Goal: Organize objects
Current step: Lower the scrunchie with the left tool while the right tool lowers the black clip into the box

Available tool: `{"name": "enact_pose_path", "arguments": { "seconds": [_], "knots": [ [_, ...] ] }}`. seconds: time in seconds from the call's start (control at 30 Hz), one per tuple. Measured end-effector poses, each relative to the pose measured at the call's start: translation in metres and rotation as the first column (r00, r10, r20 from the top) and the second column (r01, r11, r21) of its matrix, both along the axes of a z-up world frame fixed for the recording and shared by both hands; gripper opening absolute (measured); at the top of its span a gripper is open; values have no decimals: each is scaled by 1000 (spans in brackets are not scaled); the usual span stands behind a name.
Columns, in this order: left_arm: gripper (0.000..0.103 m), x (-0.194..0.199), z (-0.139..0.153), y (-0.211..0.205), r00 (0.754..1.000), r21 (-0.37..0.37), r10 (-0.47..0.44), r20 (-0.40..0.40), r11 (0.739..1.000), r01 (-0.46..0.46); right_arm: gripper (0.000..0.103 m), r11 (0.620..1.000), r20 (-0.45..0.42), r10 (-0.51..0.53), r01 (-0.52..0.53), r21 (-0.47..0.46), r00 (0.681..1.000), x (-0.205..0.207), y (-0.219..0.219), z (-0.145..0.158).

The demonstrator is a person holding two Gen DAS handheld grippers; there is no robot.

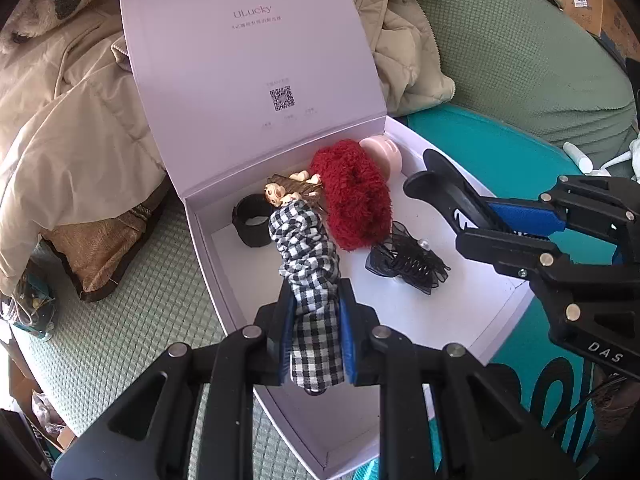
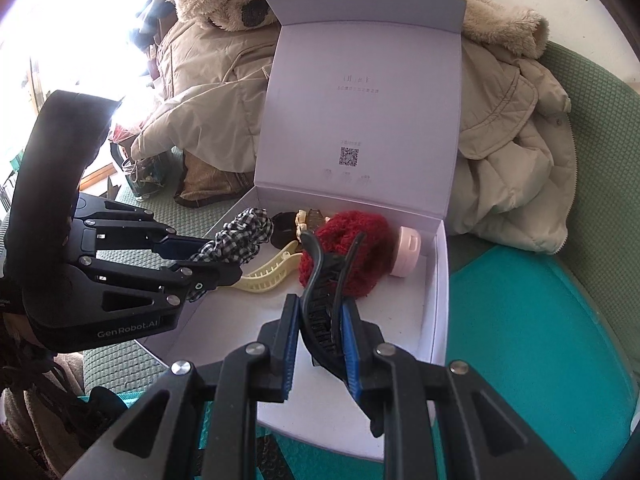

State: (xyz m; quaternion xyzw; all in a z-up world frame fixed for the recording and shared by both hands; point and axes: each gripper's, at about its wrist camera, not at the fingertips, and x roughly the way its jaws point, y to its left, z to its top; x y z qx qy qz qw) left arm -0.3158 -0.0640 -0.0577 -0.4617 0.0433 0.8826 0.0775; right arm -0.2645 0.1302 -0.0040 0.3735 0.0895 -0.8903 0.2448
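An open lilac gift box (image 1: 472, 308) (image 2: 440, 280) lies on the bed with its lid standing up. My left gripper (image 1: 316, 300) (image 2: 224, 256) is shut on a black-and-white checked scrunchie (image 1: 308, 264) (image 2: 240, 236), held over the box. My right gripper (image 2: 320, 312) (image 1: 472, 216) is shut on a black claw hair clip (image 2: 324, 292) (image 1: 444, 188), also over the box. Inside lie a red fluffy scrunchie (image 1: 352, 196) (image 2: 352, 248), a pink round case (image 1: 384, 152) (image 2: 406, 254), a black band (image 1: 252, 220), a brown clip with small figures (image 1: 292, 190), a black mesh bow clip (image 1: 408, 260) and a cream claw clip (image 2: 268, 276).
Beige coats (image 1: 60, 128) (image 2: 512, 152) are piled behind and to both sides of the box. A teal mat (image 2: 528, 328) lies right of it on the green quilted cover (image 1: 132, 328). A glass jar (image 2: 140, 176) stands at the left.
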Motion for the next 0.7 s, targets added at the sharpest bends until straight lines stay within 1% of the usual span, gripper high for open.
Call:
{"name": "enact_pose_path", "arguments": {
  "seconds": [0.4, 0.53, 0.7],
  "knots": [
    [18, -14, -30, -6, 999, -16, -2, 49, 1000, 3, 20, 1000, 44, 21, -20, -12, 999, -15, -13, -20],
    [18, -17, -36, -8, 999, -15, -3, 54, 1000, 4, 20, 999, 58, 35, -34, -15, 998, -18, -20, -25],
    [19, -21, -39, -5, 998, -35, -22, 53, 999, 24, 20, 999, 76, 37, -35, -20, 996, -21, -25, -32]
  ]
}}
